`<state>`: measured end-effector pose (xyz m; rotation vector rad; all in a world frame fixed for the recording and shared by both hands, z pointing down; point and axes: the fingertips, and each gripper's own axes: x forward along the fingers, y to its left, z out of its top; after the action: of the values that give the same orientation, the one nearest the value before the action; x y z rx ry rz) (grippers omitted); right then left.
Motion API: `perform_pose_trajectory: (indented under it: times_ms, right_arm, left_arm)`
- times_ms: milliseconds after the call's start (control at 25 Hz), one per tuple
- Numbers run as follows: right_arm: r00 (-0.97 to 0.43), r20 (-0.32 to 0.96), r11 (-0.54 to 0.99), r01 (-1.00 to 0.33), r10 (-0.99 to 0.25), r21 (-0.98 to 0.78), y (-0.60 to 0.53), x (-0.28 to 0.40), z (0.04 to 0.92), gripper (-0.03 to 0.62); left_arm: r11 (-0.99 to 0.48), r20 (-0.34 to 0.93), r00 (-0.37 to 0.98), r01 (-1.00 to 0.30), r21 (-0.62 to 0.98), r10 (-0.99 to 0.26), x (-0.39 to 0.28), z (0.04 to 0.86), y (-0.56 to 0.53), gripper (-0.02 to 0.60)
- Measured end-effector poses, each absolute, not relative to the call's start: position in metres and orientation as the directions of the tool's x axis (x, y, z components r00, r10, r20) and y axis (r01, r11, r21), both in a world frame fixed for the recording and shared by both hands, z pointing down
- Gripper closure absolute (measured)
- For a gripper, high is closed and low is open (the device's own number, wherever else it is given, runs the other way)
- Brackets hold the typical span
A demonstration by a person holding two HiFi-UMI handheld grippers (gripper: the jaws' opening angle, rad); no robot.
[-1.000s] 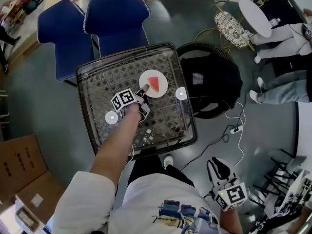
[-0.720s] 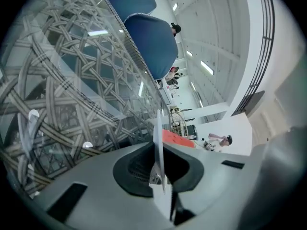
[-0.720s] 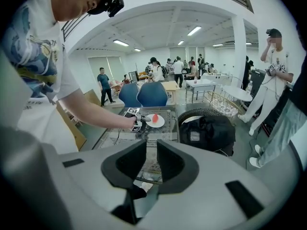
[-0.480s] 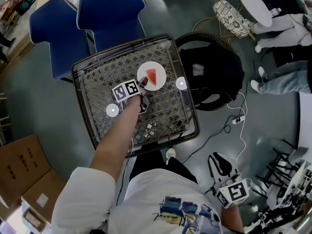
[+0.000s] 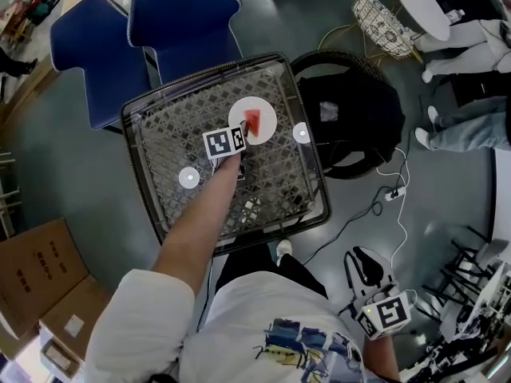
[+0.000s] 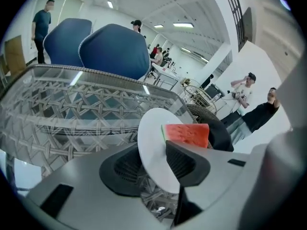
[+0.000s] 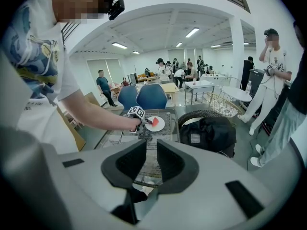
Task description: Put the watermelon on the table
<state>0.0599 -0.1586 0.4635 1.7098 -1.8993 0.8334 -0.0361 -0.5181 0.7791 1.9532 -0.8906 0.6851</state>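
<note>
Left gripper (image 6: 156, 163): its jaws are opening at this moment. The rim of the white plate (image 5: 267, 115) stands between the two pads, but I do not see them pinch it any more.
Change in the last second: the left gripper has rolled at the wrist, so its marker cube (image 5: 224, 142) now shows a different face to the head camera, and a tight closure has become a loose one. The plate has kept its place on the table (image 5: 172, 146).
Meaning for the task: I judge this as the release. The load seems to be already carried by the table, so what remains is to pull the pads back off the rim without dragging the plate.
Watermelon (image 6: 186, 134): it lies on the plate, in the far half of the table top, toward the right side. It is a flat wedge with grainy red flesh and a thin green rind along one edge. It looks whole and is not tipping.
Plate: plain, round and thin. It sits fully on the table, not over an edge.
Right gripper (image 7: 151, 163): its pads stand only a narrow slit apart, and nothing is between them. It hangs low, well apart from the table, on the near right side.
Table: glass top over a woven frame. Two small white discs (image 5: 188, 177) also lie on it.
</note>
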Motion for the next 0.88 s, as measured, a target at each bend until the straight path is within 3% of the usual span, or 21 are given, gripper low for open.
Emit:
perform_pose_trajectory:
  times_ms: [360, 880]
  right_arm:
    - [-0.116, 0.688, 0.029, -0.990, -0.717, -0.138, -0.150, 0.067, 0.464, 0.523]
    - [-0.179, 0.625, 0.111, -0.983, -0.760, -0.147, -0.143, 0.072, 0.461, 0.523]
  left_arm:
    - [-0.516, 0.796, 0.465, -0.825, 0.231, -0.388, -0.040, 0.785, -0.519, 0.388]
    - [-0.469, 0.764, 0.435, -0.861, 0.198, -0.476, -0.088, 0.735, -0.499, 0.388]
